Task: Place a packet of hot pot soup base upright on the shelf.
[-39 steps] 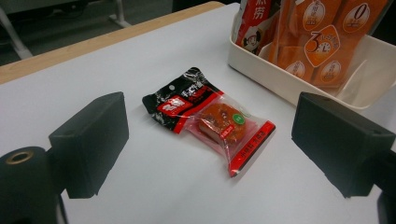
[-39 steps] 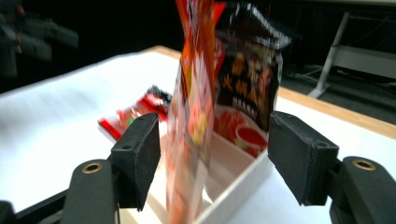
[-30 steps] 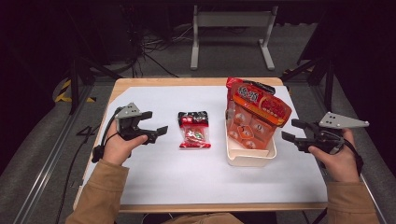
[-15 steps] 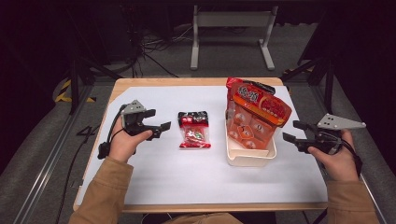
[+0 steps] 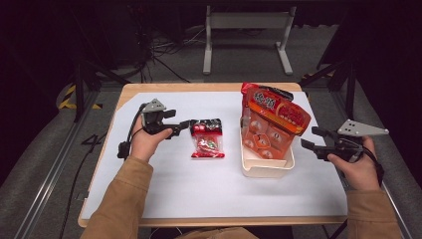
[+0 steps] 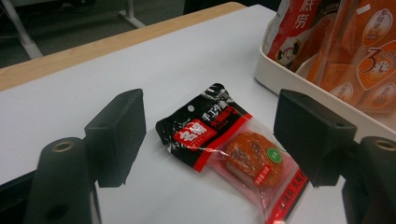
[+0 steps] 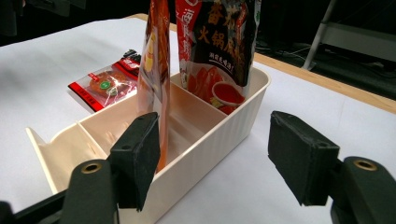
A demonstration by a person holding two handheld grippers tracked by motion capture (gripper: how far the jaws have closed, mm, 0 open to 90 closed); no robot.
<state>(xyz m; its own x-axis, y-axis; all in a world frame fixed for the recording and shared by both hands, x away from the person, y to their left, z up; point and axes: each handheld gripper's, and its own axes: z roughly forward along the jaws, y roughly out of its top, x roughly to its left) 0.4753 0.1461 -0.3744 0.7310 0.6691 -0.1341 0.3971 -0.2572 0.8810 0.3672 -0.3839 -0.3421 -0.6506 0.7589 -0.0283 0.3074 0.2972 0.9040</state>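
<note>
Counter [image 5: 164, 199], white sheet on top. Cream bin [image 5: 266, 168] with dividers holds upright orange sauce pouches [image 5: 271, 124]. Small red-black packet [image 5: 206, 139] lies flat left of bin. Left gripper [image 5: 186, 124] jaws spread, just been closing, flanking packet without contact. Right gripper [image 5: 309, 139] spread, empty, beside bin.

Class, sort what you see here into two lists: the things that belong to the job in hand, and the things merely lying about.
In the job:
- small red-and-black clear-windowed snack packet
- left gripper, jaws open and just closing either side of it
- cream ribbed plastic bin
- tall orange pouches standing in it
- right gripper, open

Lying about:
- grey metal stand
- floor cables
</note>
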